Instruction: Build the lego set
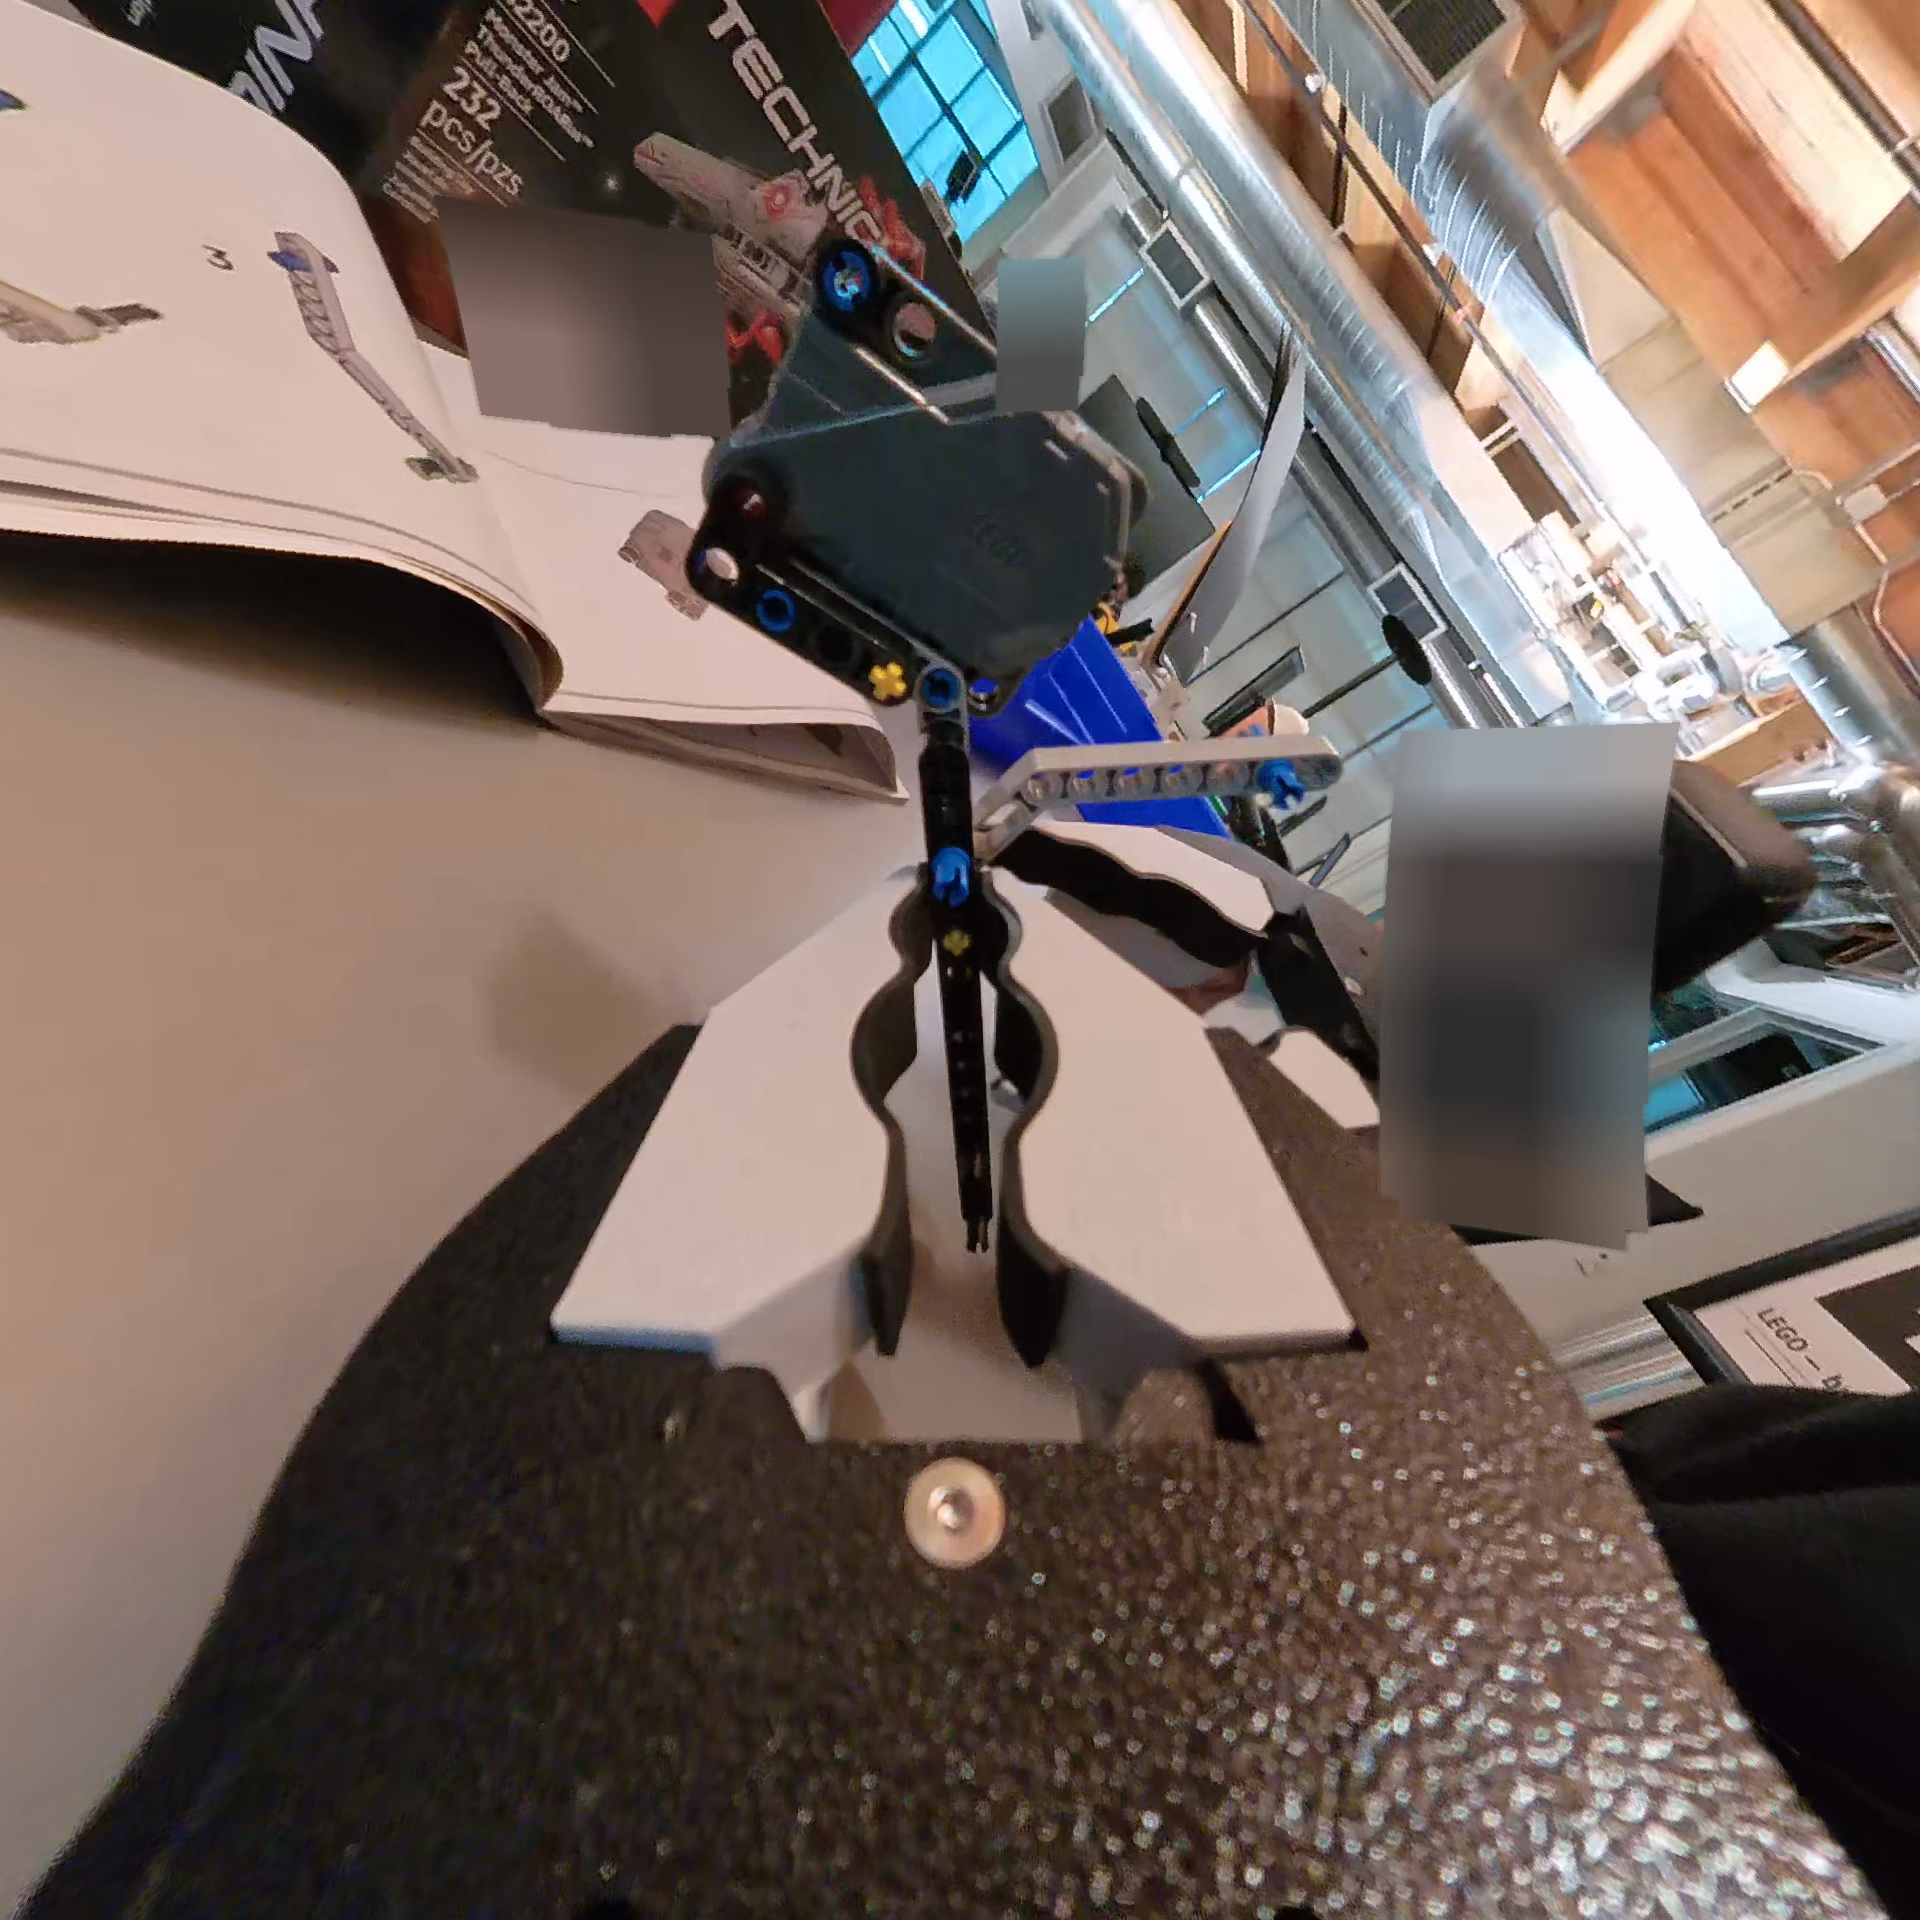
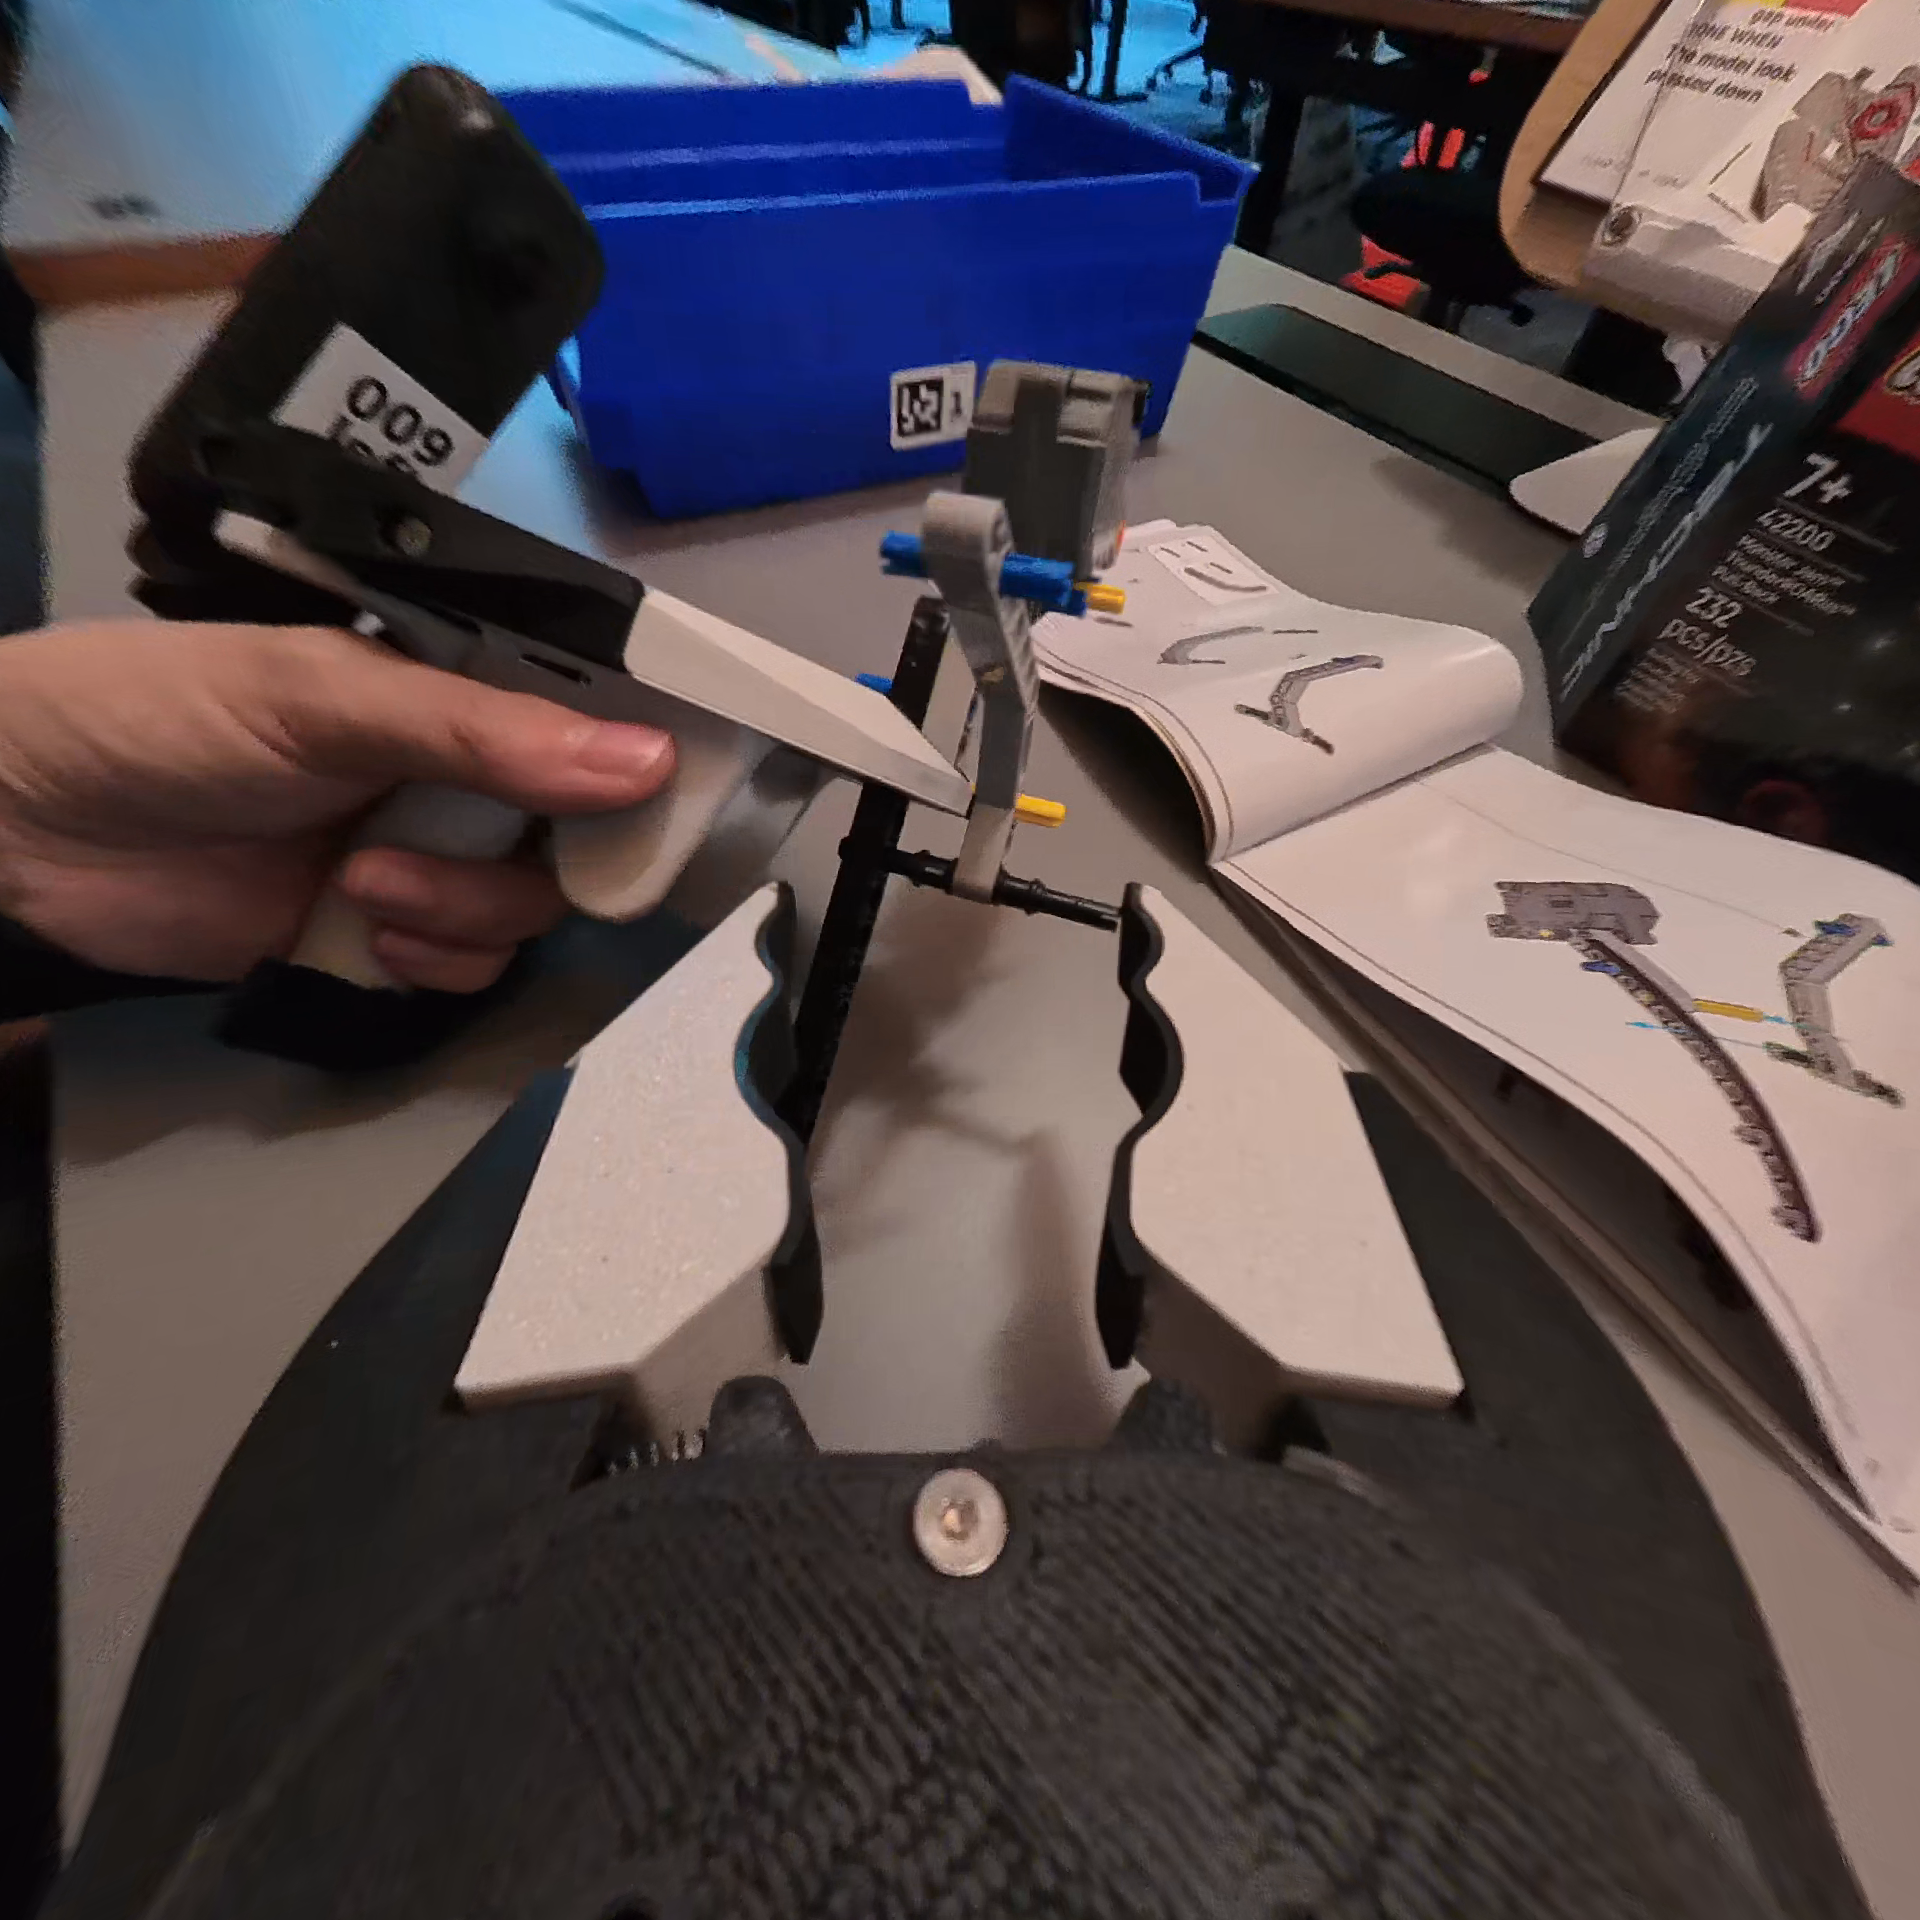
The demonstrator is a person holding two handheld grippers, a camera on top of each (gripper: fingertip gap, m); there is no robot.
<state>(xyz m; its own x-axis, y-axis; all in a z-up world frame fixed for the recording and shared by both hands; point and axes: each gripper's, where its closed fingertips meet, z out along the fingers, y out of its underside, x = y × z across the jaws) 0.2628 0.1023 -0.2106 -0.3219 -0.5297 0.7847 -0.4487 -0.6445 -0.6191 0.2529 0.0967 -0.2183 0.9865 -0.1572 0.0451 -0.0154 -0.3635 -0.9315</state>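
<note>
Counter: grey and flat, it carries the bin, the booklet and the box.
Blue bin: a plastic tub at the far side of the counter in the right wrist view, with a small white tag on its front wall.
Instruction booklet: lies open on the counter to the right of the right gripper, pages curled at the spine; it shows again in the left wrist view.
Set box: dark, stands upright beyond the booklet at the right edge.
Person's hand: wrapped around the handle of the left gripper, forefinger stretched along the trigger.
Left gripper: jaws pressed together on the long black beam, pinching it near a blue pin; in the right wrist view its white fingers reach in from the left.
Right gripper: jaws spread wide. The black axle tip lies just beside the right finger; whether it touches, I cannot tell.
Lego assembly: held in the air above the counter by the left gripper; a dark grey block sits at its top.
Long black beam: runs from the block down between the left jaws.
Grey angled beam: hangs beside the black beam, on blue and yellow pins.
Black axle: passes crosswise through the grey beam's lower end.
</note>
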